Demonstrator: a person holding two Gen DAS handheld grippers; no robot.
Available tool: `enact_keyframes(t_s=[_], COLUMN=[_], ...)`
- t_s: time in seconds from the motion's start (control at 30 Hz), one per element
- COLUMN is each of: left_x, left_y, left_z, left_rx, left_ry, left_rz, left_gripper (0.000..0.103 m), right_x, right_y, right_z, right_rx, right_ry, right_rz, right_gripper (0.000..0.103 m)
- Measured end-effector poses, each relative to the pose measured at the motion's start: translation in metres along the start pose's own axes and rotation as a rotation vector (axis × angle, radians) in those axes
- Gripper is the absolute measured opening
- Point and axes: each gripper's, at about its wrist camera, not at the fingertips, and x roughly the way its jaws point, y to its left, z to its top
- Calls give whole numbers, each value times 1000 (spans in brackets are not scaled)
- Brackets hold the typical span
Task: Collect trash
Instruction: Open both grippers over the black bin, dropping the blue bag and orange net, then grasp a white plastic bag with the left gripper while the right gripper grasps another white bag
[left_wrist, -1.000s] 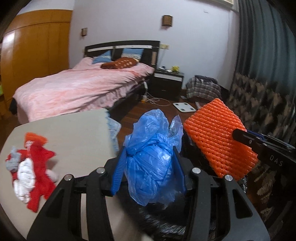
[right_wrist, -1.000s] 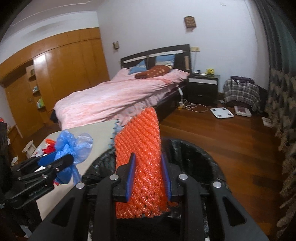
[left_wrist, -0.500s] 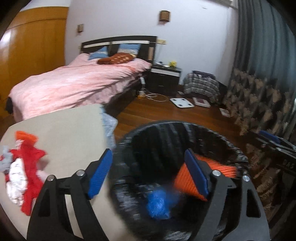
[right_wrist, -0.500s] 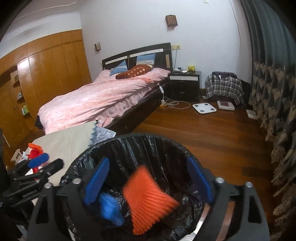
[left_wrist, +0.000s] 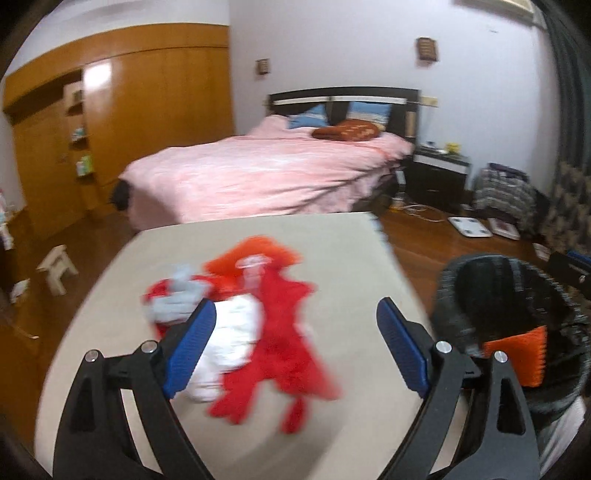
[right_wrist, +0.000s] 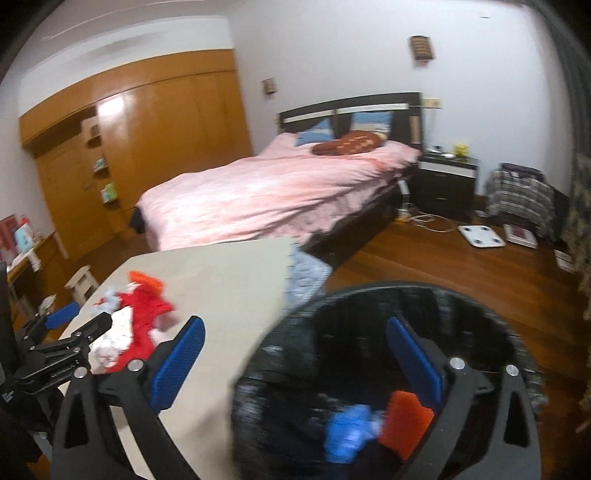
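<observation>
Left wrist view. My left claw (left_wrist: 295, 345): spread wide, nothing between its blue pads, aimed over the table (left_wrist: 343, 243). Below it, a blurred heap of trash (left_wrist: 258, 317), red, white and orange scraps lying together mid-table, likely the next pick, which would explain the wide spread. At right, beside the table edge, the bin (left_wrist: 513, 295) lined with a black bag; an orange foam net (left_wrist: 515, 354) lies inside.

Right wrist view. My right claw (right_wrist: 295, 363): also spread wide and empty, poised over the bin (right_wrist: 480, 306) rim. Inside the bin: orange foam net (right_wrist: 404, 419) and a crumpled blue plastic bag (right_wrist: 351, 424), side by side near the bottom. The heap of trash (right_wrist: 136, 321) sits on the table (right_wrist: 229, 273), just ahead of my left claw (right_wrist: 79, 319). Bed, wardrobe, wooden floor behind.
</observation>
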Motion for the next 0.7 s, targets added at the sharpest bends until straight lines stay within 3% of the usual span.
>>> enact_keyframes(t_s=[0.3, 0.7], left_x=[19, 63], left_y=[73, 100], left_z=[-25, -53], left_rx=[-64, -120], left_ry=[83, 216], left_rz=[138, 117], left_gripper=[84, 73], right_x=[48, 84], right_y=[85, 110], right_z=[-16, -31], right_rx=[-114, -167], right_ry=[48, 104], right_rz=[113, 136], right_gripper=[97, 97])
